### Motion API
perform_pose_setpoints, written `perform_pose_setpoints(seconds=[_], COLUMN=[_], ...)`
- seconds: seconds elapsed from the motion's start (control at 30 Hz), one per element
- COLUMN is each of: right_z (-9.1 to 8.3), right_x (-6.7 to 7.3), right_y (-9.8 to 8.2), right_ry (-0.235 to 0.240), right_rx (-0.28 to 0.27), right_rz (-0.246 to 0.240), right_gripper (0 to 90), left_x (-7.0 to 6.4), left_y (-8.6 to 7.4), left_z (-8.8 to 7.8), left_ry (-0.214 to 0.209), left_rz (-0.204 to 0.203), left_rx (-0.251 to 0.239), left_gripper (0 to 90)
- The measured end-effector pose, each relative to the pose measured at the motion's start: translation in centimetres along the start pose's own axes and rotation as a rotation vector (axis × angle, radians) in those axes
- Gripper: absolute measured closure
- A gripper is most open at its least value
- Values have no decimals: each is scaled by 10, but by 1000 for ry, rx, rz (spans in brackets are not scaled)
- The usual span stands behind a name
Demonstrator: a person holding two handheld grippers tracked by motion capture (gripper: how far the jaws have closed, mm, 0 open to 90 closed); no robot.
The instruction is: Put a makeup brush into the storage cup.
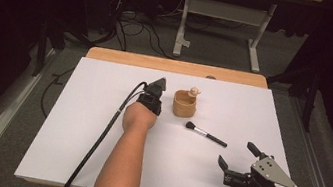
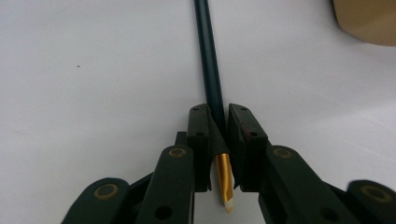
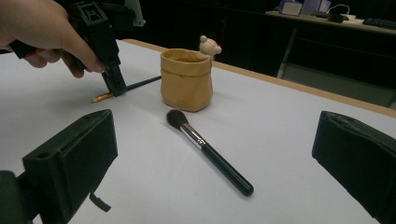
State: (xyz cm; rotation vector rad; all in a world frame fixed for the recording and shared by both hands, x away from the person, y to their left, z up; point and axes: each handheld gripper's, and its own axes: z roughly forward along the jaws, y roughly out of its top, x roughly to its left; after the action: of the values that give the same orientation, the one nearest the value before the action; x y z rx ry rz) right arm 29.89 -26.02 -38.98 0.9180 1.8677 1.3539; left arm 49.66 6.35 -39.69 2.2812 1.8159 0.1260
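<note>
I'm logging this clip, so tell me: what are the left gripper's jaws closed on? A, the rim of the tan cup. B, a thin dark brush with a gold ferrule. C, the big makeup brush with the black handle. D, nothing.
B: in the left gripper view, the left gripper clamps the thin dark brush just above its gold ferrule; the makeup brush lies apart on the table.

So the cup (image 1: 185, 104) sits mid-table (image 1: 98, 128), with the brush (image 1: 205, 134) lying just in front of it. The pencil (image 3: 133, 87) lies left of the cup, pinched in the left tongs (image 1: 155, 92); the right tongs (image 1: 236, 157) are near the front right corner, well apart from both.
</note>
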Motion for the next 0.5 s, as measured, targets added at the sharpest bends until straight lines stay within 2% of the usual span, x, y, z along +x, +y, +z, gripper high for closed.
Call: perform_pose_setpoints(seconds=[0.23, 0.5], right_z=[1, 1], right_x=[2, 2], right_y=[0, 0], right_ry=[2, 2], right_rx=[0, 0], right_rz=[-13, -14], right_gripper=[14, 14], left_x=[-3, 0], left_y=[-1, -2], left_z=[0, 0], left_ry=[18, 8], left_rz=[21, 21], left_rx=[-10, -15], left_gripper=[797, 823])
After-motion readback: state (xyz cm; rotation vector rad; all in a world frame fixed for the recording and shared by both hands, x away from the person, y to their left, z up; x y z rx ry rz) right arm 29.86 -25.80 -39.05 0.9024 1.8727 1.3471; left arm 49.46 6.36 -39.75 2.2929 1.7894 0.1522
